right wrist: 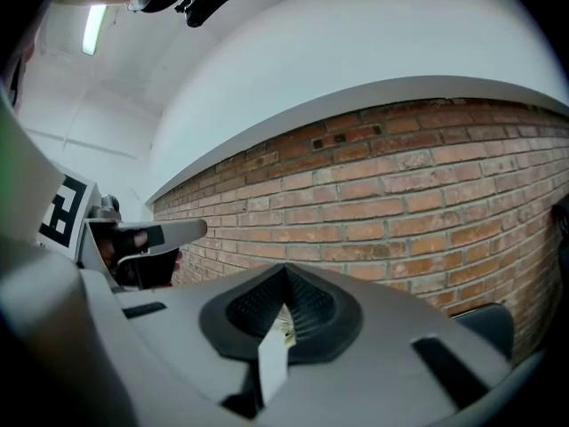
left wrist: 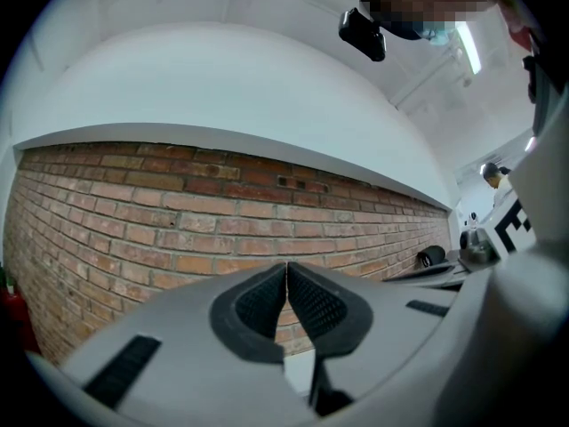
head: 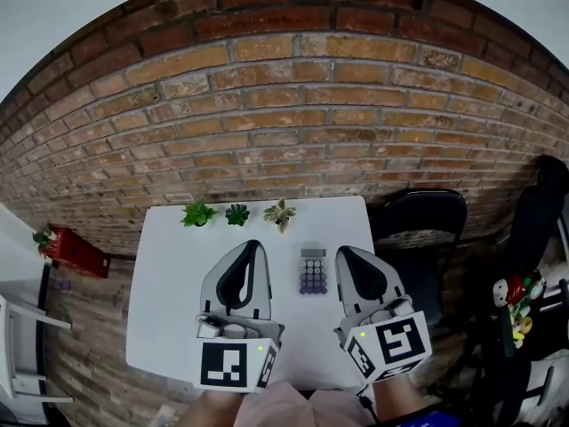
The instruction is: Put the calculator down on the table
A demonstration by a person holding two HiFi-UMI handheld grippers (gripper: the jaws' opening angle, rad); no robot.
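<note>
On the white table, between left gripper and right gripper: small grey calculator. Lies flat, shows purple keys and a display strip at its far end. Both pairs of jaws pressed together, empty.

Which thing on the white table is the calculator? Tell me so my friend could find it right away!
Find the white table in front of the brick wall. Three little plants stand in a row at its far edge. Nearer than them, between the left gripper and the right gripper, lies the calculator. It is the only flat rectangle there, grey with rows of purplish keys.
</note>
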